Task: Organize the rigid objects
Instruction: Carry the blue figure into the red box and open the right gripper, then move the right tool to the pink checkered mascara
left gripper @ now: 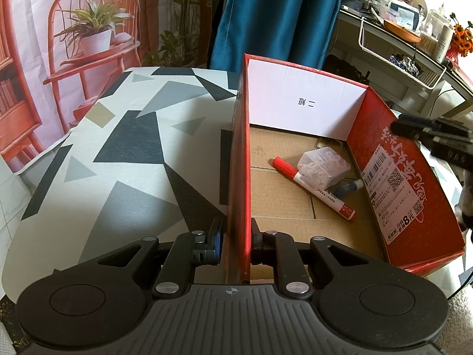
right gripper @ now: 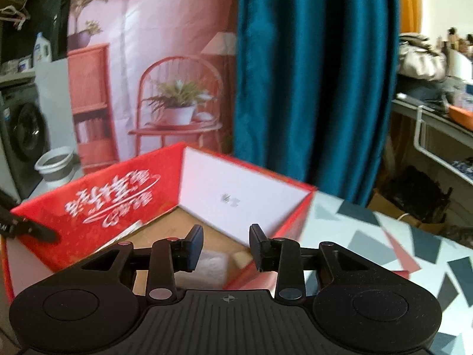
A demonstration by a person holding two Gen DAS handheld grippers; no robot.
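Though red outside, box (left gripper: 408, 159) looks cardboard-floored.

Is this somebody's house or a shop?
Most likely a room in a home, used for chores and storage. A washing machine stands at one side, a cluttered shelf holds bottles and flowers, and a red box sits on a table with a patterned cloth. The wall picture is a printed backdrop.

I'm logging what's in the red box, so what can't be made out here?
- Small bottle, left wrist view: mostly hidden by the clear plastic bag and red marker.
- Box contents, right wrist view: motion-blurred, blocked by the right gripper.
- Shipping label: print too small.
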